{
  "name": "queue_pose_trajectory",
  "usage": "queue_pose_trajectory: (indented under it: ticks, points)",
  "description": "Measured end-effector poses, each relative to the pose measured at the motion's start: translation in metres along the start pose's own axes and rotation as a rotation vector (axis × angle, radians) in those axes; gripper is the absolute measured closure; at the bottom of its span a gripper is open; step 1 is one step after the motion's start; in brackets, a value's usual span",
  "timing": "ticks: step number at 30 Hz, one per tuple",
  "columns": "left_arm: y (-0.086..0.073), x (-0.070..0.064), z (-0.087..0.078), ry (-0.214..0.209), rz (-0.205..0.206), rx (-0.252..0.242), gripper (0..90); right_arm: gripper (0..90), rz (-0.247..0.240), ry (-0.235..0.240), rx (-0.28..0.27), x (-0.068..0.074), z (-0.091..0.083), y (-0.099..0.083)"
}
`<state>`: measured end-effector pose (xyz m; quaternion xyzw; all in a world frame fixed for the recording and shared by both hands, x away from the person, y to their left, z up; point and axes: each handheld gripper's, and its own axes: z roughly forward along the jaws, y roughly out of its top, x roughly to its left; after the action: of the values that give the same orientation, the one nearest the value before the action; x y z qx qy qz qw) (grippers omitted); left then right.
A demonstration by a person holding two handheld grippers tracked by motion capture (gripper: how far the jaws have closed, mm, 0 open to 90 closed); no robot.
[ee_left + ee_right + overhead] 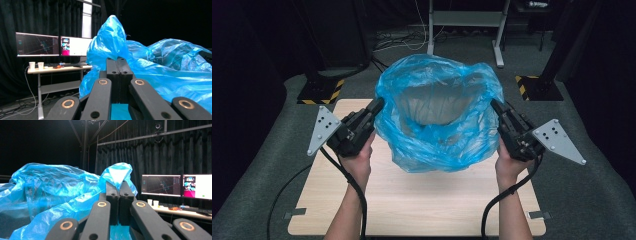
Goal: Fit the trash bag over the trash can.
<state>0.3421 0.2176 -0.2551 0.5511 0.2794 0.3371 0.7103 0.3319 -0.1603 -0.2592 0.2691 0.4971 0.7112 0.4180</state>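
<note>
A grey carpeted floor [257,165] surrounds the pale wooden counter [412,200], whose top is bare across its near half. Above the far half of the counter hangs a large translucent blue plastic bag [439,117], held up off the wood with its mouth spread wide and facing up, so that the pale inside shows through the opening; its crumpled bottom sags toward the counter, though whether it touches the wood cannot be told. The bag is stretched between the two tools: the left tongs [377,106] grip its rim on the left side and the right tongs [497,106] grip its rim on the right side, each held in one of the person's hands with forearms coming in from the near edge. In the left gripper view the left tongs [117,60] are pressed together with blue film pinched between them, a peak of plastic rising just beyond the tips. In the right gripper view the right tongs [117,183] are likewise clamped on a fold of the bag. Farther off stands a desk [58,68] carrying two lit monitors [37,44], and at its left end two small white cups [36,65] side by side.
</note>
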Motion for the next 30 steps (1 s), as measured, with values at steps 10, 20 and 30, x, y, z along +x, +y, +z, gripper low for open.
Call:
queue_pose_trajectory:
  ticks: [10, 20, 30]
  points:
    - [0.017, 0.013, 0.024, -0.009, -0.022, 0.005, 90.0, 89.6, 0.011, 0.011, 0.011, -0.008, 0.026, 0.009]
    - [0.027, 0.028, 0.051, 0.001, -0.03, 0.024, 90.0, 89.6, -0.004, 0.007, 0.015, -0.013, 0.049, 0.023]
    - [0.004, 0.054, 0.078, 0.044, -0.083, 0.13, 90.0, 89.6, 0.03, -0.027, 0.094, -0.029, 0.074, 0.006]
